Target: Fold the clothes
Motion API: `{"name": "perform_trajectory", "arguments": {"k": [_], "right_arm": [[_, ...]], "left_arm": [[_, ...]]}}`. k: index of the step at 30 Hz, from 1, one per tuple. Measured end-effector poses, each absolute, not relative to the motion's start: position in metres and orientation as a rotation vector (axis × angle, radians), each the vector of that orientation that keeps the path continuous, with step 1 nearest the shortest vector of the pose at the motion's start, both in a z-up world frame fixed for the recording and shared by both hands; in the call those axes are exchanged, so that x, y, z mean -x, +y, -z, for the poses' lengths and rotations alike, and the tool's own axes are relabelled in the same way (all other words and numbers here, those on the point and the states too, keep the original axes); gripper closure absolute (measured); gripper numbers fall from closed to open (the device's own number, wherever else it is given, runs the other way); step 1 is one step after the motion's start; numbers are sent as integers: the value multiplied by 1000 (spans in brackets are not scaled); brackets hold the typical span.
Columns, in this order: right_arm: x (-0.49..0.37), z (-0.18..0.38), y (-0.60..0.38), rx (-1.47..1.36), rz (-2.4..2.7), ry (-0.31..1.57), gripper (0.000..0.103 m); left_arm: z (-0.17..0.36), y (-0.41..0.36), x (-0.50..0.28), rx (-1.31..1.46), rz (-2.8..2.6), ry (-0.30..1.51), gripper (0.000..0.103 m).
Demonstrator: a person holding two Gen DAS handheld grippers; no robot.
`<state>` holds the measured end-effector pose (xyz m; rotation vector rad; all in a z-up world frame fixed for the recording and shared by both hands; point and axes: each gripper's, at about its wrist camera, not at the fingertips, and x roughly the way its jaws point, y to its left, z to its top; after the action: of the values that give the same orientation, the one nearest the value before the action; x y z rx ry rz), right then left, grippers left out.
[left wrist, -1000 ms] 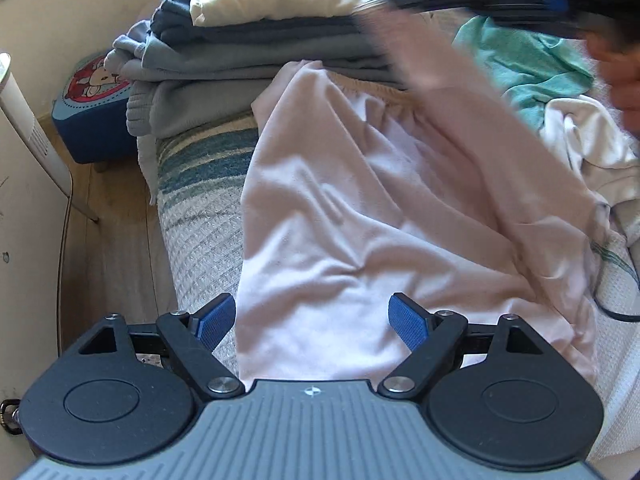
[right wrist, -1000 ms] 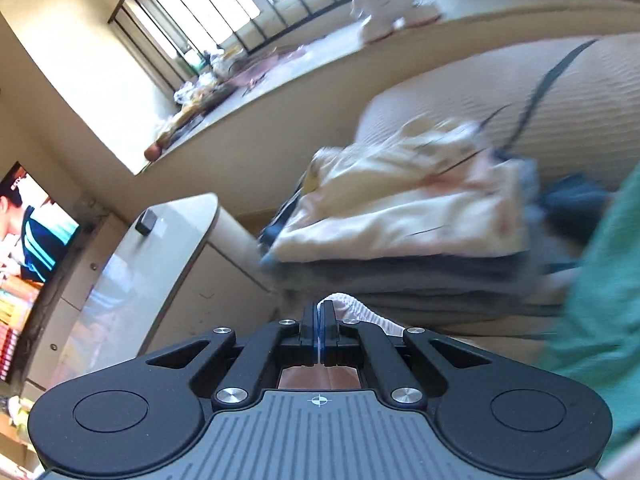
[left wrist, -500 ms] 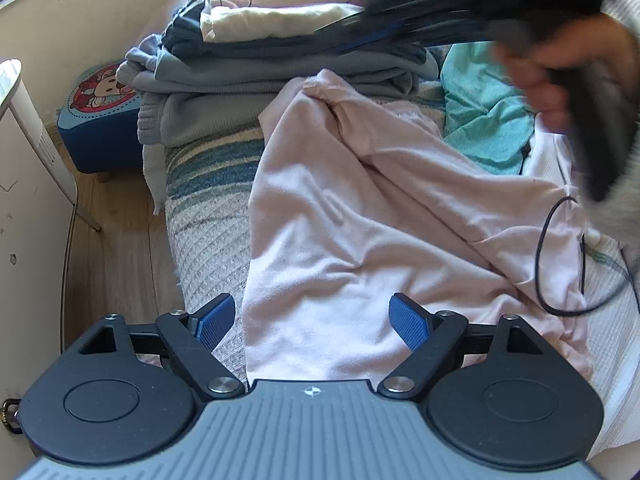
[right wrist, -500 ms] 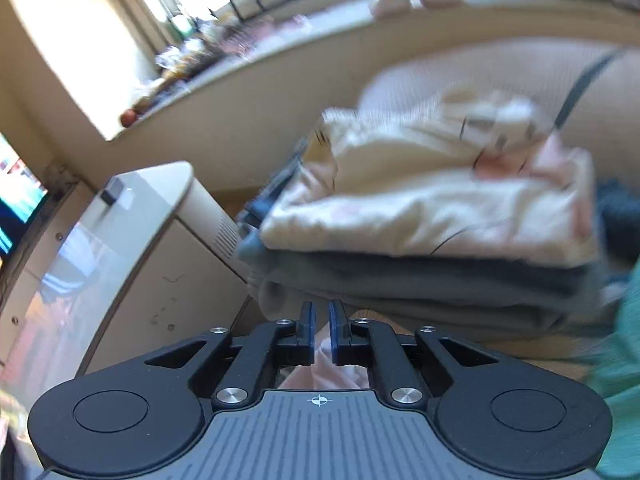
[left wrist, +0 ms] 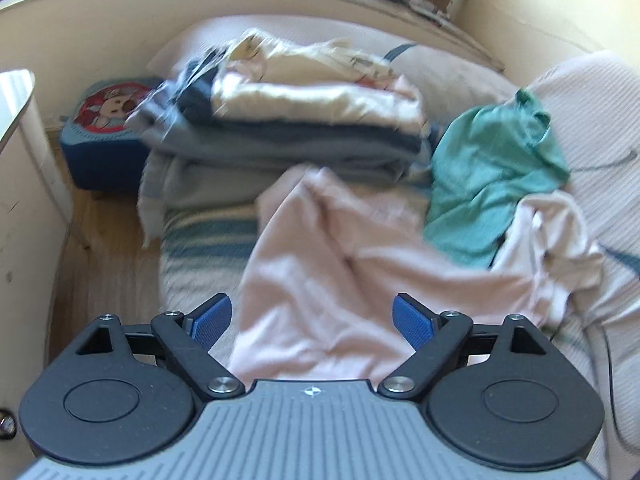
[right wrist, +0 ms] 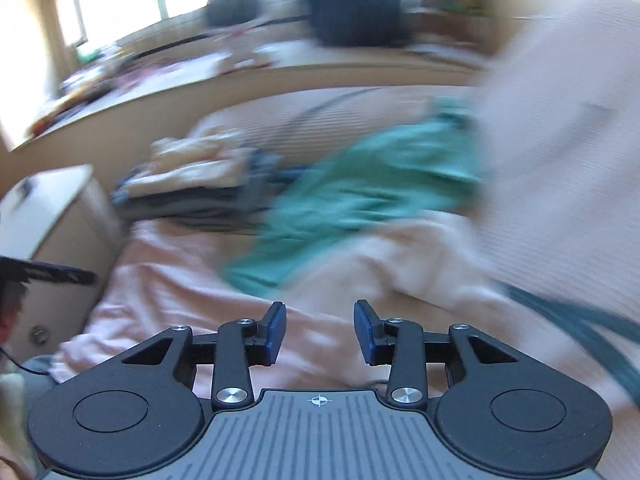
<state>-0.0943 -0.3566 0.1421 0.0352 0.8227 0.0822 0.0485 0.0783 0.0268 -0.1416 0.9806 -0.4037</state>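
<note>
Both claws, left gripper (left wrist: pixel 312 322) spread and right gripper (right wrist: pixel 320 332) just opening, empty; we should flatten the pink garment (left wrist: pixel 340 264) before creasing.

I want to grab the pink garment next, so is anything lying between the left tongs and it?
Nothing visible does. The left tongs hang open directly over the pink garment. The green garment overlaps only its far right edge, away from them.
</note>
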Motion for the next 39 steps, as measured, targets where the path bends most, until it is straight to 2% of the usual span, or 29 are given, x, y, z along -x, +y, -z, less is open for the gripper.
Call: {"name": "perform_trajectory", "arguments": {"k": [5,8,11,12,13,15,20,21,22,23,24,25,31,39], "right_arm": [[130,-145,-403,-107,8,741,57],[109,-115,-397,-186,-50,738,56],[70,-77,-368,-146,-123,784,56],[59,-66,-358,-116,-145,799,56],[48,-57,-348,-74,-168,817,56],[29,-41,-332,0,-195,856,56],[4,-8,-319,48,-227,941,56],[3,-4,-319,50,-223,948,56],[2,0,-319,52,-219,954,57],[2,3,-319,52,-215,959,62],[3,3,-320,39,-216,959,90],[6,-1,-321,21,-224,958,100],[43,-47,-307,-7,-343,890,101],[78,-79,-248,-274,-745,926,101]], "left_arm": [[-29,44,-84,170,426,1004,15],[-20,23,-107,151,385,1042,16],[-9,10,-120,119,364,1069,21],[-3,7,-123,106,356,1084,30],[3,5,-126,98,350,1108,48],[16,4,-128,114,345,1156,61],[23,8,-131,157,363,1146,61],[22,9,-132,172,364,1139,64],[20,10,-134,182,362,1131,78],[16,11,-135,182,359,1123,88],[12,12,-134,175,364,1112,97],[7,14,-133,168,370,1101,97],[-11,27,-142,145,360,1063,98],[-23,33,-148,106,372,1041,101]]}}
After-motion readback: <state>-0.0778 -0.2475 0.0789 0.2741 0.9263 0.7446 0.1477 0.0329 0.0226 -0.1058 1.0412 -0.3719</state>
